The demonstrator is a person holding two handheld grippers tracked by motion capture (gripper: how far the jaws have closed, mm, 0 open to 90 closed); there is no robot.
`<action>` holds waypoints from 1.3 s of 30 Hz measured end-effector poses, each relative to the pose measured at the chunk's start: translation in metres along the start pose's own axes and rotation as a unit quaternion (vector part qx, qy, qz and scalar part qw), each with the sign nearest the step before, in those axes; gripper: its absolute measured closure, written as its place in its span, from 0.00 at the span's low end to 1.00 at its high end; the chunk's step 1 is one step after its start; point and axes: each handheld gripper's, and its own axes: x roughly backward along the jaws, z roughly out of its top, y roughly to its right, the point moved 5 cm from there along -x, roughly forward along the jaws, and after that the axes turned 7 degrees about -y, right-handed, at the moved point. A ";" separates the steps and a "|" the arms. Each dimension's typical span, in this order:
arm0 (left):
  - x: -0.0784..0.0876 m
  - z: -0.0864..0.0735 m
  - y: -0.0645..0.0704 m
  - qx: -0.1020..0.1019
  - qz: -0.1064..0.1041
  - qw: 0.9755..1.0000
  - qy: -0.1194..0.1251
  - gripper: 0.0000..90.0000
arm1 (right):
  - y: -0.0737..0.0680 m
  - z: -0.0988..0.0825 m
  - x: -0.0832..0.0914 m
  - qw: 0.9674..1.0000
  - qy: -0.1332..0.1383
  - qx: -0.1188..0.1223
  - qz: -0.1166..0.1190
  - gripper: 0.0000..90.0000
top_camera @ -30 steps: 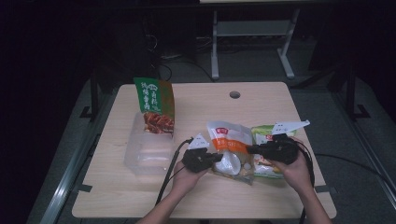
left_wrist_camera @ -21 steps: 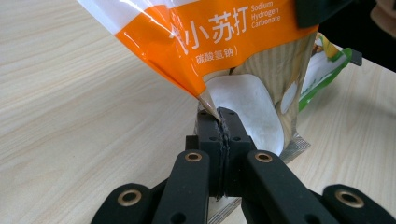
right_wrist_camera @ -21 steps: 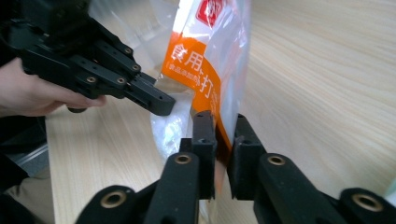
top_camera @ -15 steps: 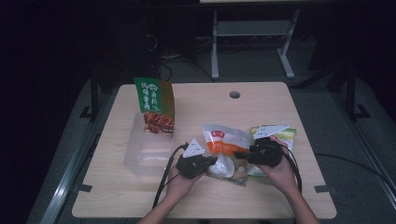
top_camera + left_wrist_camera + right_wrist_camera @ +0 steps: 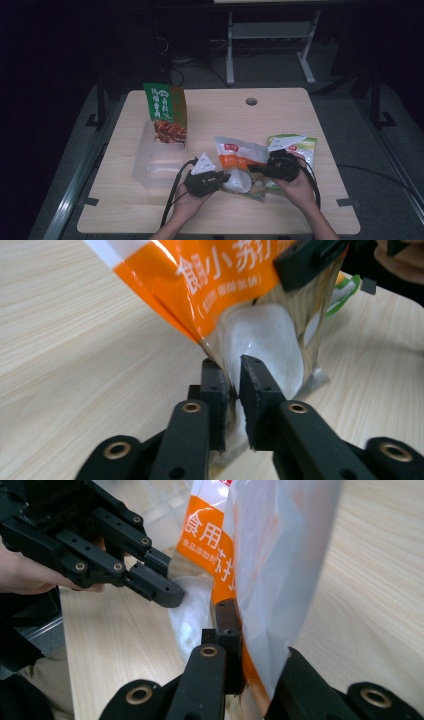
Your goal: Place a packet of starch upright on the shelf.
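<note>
The orange pouch (image 5: pixel 240 167) was held above the table (image 5: pixel 125 210), its edges pinched by the left claw (image 5: pixel 235 385), whose jaws had just eased slightly, and the clamped right claw (image 5: pixel 240 645). A green packet (image 5: pixel 305 147) lay just behind; a clear box (image 5: pixel 157 167) with a green bag (image 5: pixel 166 112) stood beside.

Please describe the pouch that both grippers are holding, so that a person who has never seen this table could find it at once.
On the light wooden table, look at the near edge, between the person's two hands. There the orange and white plastic pouch with a clear lower part showing white powder is pinched from both sides. Unlike the green pouch standing in the clear plastic box and the pale green packet at its right, it has an orange band.
</note>
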 end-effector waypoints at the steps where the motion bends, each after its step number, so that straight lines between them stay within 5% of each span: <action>1: 0.002 -0.001 0.001 0.000 0.000 1.000 -0.001 0.86 | -0.001 0.000 0.001 1.000 0.000 0.000 -0.001 1.00; 9: 0.017 -0.009 0.004 0.004 -0.015 1.000 -0.006 0.82 | -0.006 0.002 0.011 1.000 0.013 0.011 -0.018 1.00; 14: 0.026 -0.011 0.006 -0.012 -0.013 1.000 -0.007 0.80 | -0.006 0.005 0.013 1.000 0.015 0.013 -0.022 1.00; 39: 0.029 -0.025 0.011 -0.039 -0.030 0.999 -0.020 0.58 | -0.001 0.035 0.011 1.000 0.011 0.013 -0.024 1.00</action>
